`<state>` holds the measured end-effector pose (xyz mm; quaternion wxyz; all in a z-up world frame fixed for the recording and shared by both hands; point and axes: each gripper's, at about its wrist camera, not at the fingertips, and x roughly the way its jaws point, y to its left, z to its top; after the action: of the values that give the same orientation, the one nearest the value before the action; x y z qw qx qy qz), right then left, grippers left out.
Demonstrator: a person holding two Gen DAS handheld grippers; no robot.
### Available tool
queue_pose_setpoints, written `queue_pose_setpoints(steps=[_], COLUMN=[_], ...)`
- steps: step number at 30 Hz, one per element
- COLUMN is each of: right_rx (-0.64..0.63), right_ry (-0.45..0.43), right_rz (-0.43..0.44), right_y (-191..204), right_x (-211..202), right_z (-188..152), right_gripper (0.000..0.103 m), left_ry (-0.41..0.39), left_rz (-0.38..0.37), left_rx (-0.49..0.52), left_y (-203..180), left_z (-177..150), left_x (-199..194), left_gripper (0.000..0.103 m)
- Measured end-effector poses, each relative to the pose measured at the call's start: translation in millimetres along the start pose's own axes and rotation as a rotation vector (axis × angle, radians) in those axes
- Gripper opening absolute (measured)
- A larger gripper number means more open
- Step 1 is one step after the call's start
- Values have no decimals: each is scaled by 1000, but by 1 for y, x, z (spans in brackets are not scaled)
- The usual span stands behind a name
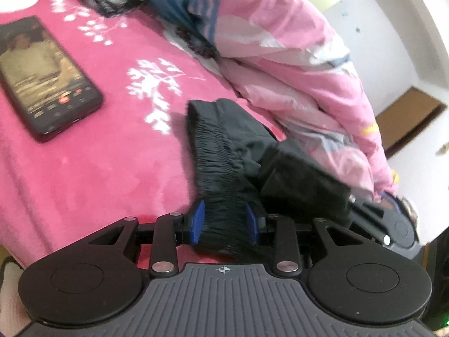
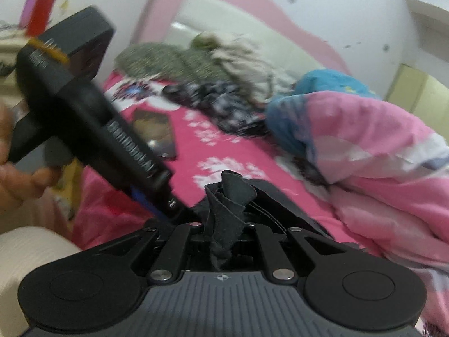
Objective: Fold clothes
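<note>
A black garment (image 1: 224,146) with a gathered elastic waistband lies bunched on the pink bedspread (image 1: 98,168). In the left wrist view my left gripper (image 1: 224,221) is shut on the waistband, which sits squeezed between the blue pads (image 1: 198,219). The right gripper's black body shows at the right in that view, close beside the cloth. In the right wrist view my right gripper (image 2: 224,233) is shut on a crumpled fold of the same black garment (image 2: 228,205), which sticks up between the jaws. The left gripper's body (image 2: 84,118), held by a hand (image 2: 11,168), crosses the left side.
A phone (image 1: 42,78) with a lit screen lies on the bedspread to the left. A pink and white quilt (image 1: 294,64) is heaped at the right. Patterned clothes (image 2: 219,104) are piled near the headboard (image 2: 224,16). A white wall stands behind.
</note>
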<state>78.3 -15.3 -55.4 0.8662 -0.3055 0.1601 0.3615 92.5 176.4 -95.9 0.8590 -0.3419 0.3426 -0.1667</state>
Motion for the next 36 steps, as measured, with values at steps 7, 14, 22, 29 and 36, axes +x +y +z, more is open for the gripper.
queue_pose_setpoints(steps=[7, 14, 22, 29, 36], right_rx=[-45, -81, 11, 211, 86], right_ry=[85, 67, -14, -65, 1], right_rz=[26, 13, 88, 66, 49], right_y=[8, 21, 21, -24, -3], right_x=[18, 8, -18, -69, -47], right_z=[1, 15, 22, -4, -15], right_gripper=[13, 52, 86, 84, 64], left_ry=[-94, -120, -152, -120, -92], left_rz=[-70, -97, -77, -104, -23], left_rx=[-46, -11, -39, 22, -118], left_y=[9, 3, 7, -9, 11], left_z=[0, 1, 1, -1, -9], left_x=[-22, -29, -39, -33, -12], left_gripper=[32, 37, 40, 48, 47])
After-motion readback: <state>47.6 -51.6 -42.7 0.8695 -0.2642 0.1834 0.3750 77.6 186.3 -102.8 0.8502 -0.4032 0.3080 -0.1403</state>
